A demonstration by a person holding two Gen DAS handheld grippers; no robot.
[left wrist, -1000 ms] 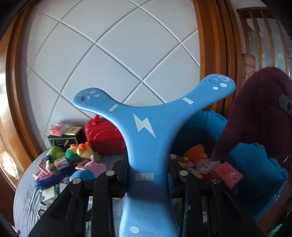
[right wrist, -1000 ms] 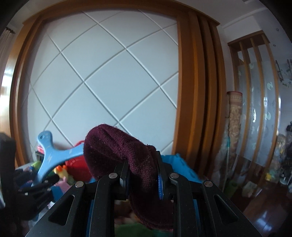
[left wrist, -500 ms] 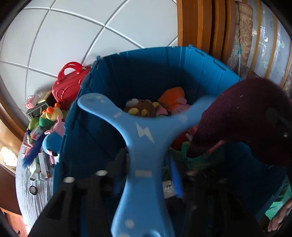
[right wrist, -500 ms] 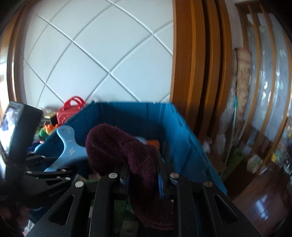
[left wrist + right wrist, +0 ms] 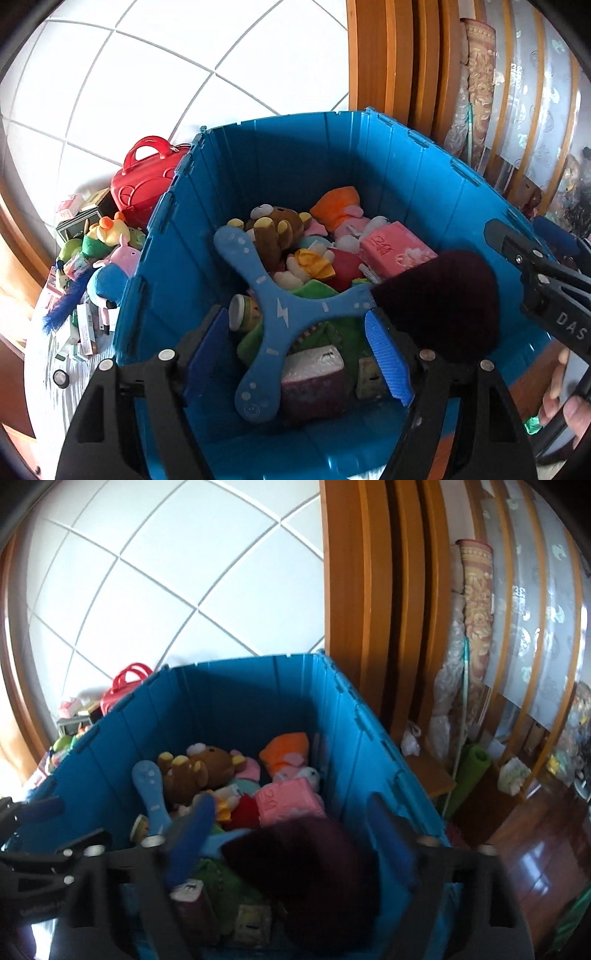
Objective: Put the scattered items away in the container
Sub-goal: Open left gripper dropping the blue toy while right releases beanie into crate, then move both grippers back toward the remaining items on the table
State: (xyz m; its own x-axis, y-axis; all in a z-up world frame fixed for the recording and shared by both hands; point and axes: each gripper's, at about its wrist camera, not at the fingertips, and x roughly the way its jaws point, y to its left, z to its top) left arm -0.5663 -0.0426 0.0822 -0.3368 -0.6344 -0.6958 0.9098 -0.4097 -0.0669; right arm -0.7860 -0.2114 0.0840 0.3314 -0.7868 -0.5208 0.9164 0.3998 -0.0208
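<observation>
A big blue bin (image 5: 295, 155) (image 5: 236, 698) holds plush toys and boxes. My left gripper (image 5: 295, 332) is open above its near side. The blue three-armed boomerang (image 5: 273, 314) (image 5: 151, 797) lies loose on the toys inside, below the open left fingers. My right gripper (image 5: 291, 834) is open over the bin; the dark maroon cloth (image 5: 310, 875) (image 5: 443, 302) is blurred between and below its fingers, free of them.
Left of the bin on the table lie scattered toys (image 5: 99, 254), a red toy case (image 5: 144, 181) and small boxes (image 5: 81, 332). A wood frame (image 5: 369, 627) and rolled mats (image 5: 476, 602) stand right of the bin.
Both grippers moved over the bin, tilted down and opened. The boomerang dropped from the left gripper onto the toys. The maroon cloth left the right gripper's fingers.
</observation>
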